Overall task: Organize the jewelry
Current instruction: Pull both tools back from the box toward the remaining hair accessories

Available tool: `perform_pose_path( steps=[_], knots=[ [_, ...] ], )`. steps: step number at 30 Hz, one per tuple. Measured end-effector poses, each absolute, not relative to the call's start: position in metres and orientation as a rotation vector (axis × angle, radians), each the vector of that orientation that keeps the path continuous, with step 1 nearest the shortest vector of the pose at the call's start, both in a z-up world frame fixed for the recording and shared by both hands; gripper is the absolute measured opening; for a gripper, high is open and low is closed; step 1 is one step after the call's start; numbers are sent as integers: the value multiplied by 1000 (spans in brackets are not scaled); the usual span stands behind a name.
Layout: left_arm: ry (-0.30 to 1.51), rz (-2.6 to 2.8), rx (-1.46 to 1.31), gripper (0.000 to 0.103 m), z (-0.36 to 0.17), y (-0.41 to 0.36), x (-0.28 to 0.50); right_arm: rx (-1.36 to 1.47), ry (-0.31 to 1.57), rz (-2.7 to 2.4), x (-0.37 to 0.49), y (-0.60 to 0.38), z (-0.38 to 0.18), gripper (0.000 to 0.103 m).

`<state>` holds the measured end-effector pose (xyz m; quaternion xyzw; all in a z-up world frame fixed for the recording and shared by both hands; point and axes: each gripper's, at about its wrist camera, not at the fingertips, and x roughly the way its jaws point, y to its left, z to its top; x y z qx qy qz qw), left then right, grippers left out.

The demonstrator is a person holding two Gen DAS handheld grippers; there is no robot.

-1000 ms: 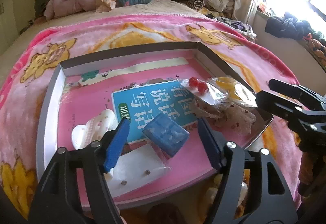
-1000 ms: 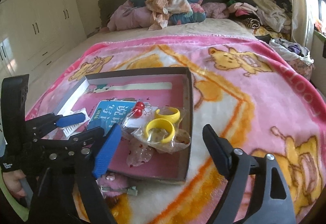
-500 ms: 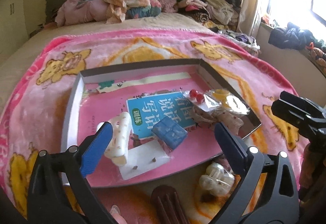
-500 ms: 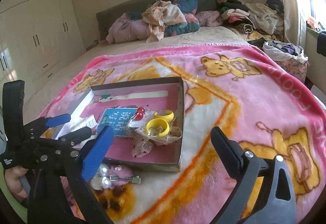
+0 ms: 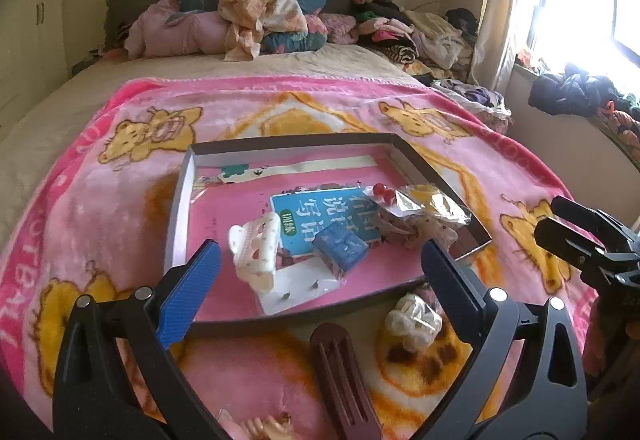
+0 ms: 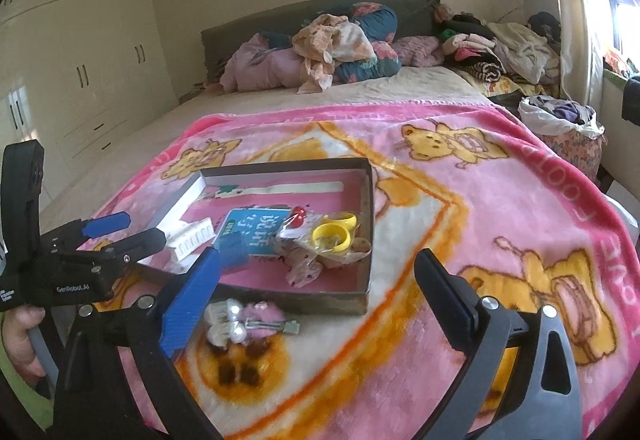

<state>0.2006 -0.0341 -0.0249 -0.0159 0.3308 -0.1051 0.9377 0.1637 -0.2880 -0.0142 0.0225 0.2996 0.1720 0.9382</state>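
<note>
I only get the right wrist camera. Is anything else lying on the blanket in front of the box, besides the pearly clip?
Observer: Yes, a brown hair clip lies on the blanket, just outside the box.
Child: What's the dark blue lump by the booklet?
Observer: A small blue case, resting partly on the booklet.
Child: Is anything hiding next to it?
Observer: A clear bag with a white card of tiny studs, beside the white claw clip.
</note>
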Motion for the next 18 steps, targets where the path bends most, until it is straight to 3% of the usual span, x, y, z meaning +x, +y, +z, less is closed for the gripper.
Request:
perform_pose_path(
  steps=[18],
  knots=[
    [658, -170, -48, 91, -26, -11, 159, 17, 601, 403, 125, -263, -13, 94]
  ],
)
